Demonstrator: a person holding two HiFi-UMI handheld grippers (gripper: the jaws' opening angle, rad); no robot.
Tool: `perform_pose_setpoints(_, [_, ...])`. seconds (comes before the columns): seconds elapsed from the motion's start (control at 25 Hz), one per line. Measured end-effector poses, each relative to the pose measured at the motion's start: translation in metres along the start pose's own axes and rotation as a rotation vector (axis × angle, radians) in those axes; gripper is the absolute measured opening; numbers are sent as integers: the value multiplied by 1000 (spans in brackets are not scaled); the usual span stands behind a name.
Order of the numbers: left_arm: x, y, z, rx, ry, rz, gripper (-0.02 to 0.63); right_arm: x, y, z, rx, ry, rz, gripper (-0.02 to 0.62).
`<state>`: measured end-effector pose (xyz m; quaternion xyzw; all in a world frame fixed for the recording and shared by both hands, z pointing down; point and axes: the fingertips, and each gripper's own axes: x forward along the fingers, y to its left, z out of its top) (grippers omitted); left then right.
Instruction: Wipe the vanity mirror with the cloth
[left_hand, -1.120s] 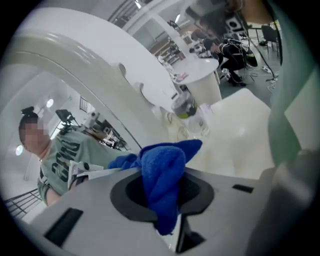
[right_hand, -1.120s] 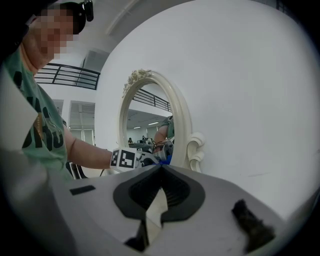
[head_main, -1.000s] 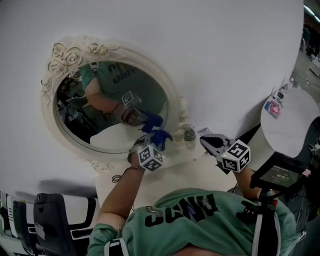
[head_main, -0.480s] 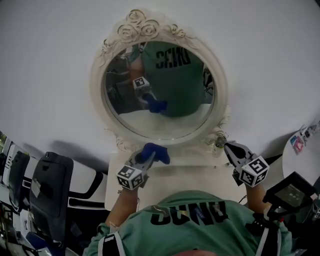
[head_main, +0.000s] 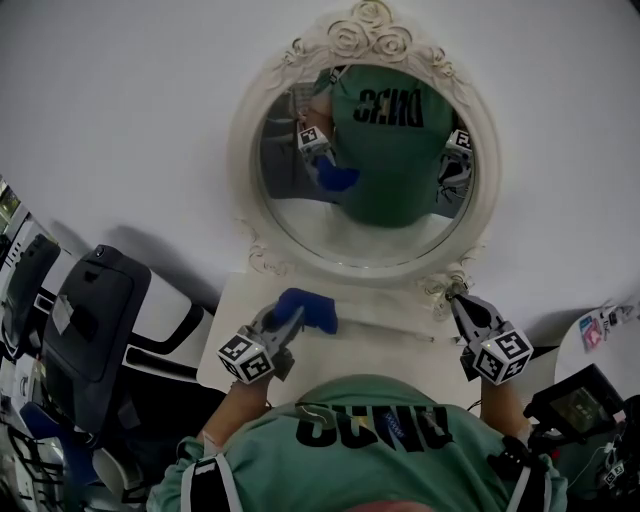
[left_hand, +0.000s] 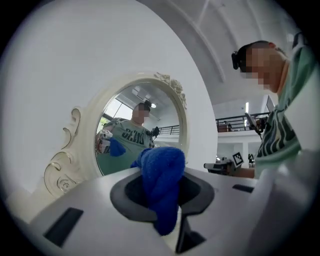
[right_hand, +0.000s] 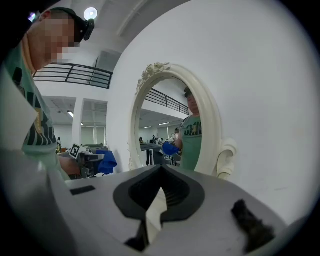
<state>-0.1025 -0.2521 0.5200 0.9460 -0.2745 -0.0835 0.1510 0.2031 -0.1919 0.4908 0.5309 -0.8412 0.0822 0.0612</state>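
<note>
Vanity mirror, where's it?
- Far side of the white counter, upright against the white wall. Oval glass, cream frame with carved roses on top. It also shows in the left gripper view and the right gripper view.

Cloth?
- Blue cloth, bunched up and pinched in the left gripper. It's over the counter, near side of the mirror, below the left part of the frame and apart from the glass. In the left gripper view the cloth fills the gap between the jaws and bulges out past the tips of the left gripper.

Right side?
- Right gripper is over the counter's right end, tips just beside the scroll at the frame's lower right. Can't tell if they touch. Its own view has the right gripper with jaws pressed together, only a thin pale sliver between them, nothing held. The cloth shows small at the left of that view.

Reflection?
- The glass shows a person in a green shirt, both marker cubes and the blue cloth.

Anything else?
- The same green shirt fills the near edge of the head view. The grippers are well apart, one at each end of the counter.
</note>
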Motion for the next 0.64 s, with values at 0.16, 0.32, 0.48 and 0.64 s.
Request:
perform_pose_setpoints(0.16, [-6, -1, 5, -14, -24, 0, 91, 6, 7, 1, -14, 7, 17, 11])
perform_pose_setpoints(0.32, [-5, -4, 7, -8, -36, -7, 91, 11, 9, 3, -30, 10, 31, 11])
perform_pose_setpoints(0.48, [-4, -9, 9, -1, -30, -24, 91, 10, 12, 4, -31, 6, 30, 11])
perform_pose_setpoints(0.64, [-3, -13, 9, 8, -27, -43, 91, 8, 14, 3, -31, 4, 26, 11])
